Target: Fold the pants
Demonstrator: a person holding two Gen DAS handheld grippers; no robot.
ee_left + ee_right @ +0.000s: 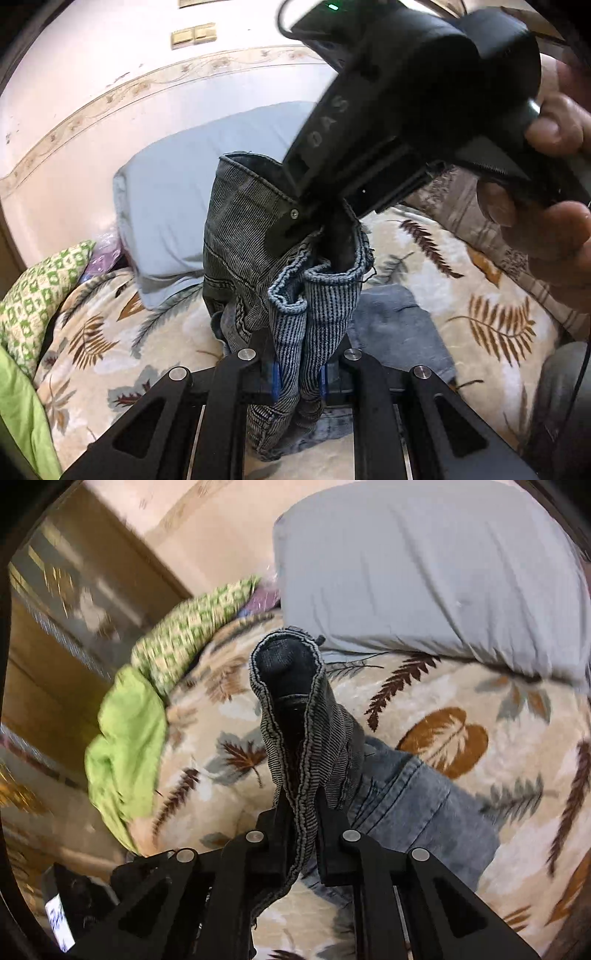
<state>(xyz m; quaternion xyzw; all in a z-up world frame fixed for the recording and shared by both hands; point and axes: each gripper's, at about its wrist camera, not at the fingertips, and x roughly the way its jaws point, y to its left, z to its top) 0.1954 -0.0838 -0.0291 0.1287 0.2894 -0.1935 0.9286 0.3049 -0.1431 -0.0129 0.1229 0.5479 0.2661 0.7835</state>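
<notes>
Pinching ribbed grey denim pants (258,236), left gripper (299,380), right gripper (301,830), leaf-print blanket (443,701)

Pants (295,716) between right tongs (301,834)

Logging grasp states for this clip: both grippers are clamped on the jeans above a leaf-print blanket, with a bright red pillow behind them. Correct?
Not quite: the pillow is pale grey-blue, not red, as the right wrist view shows. The rest holds: the left gripper and right gripper are each shut on the jeans, above the leaf-print blanket.
</notes>
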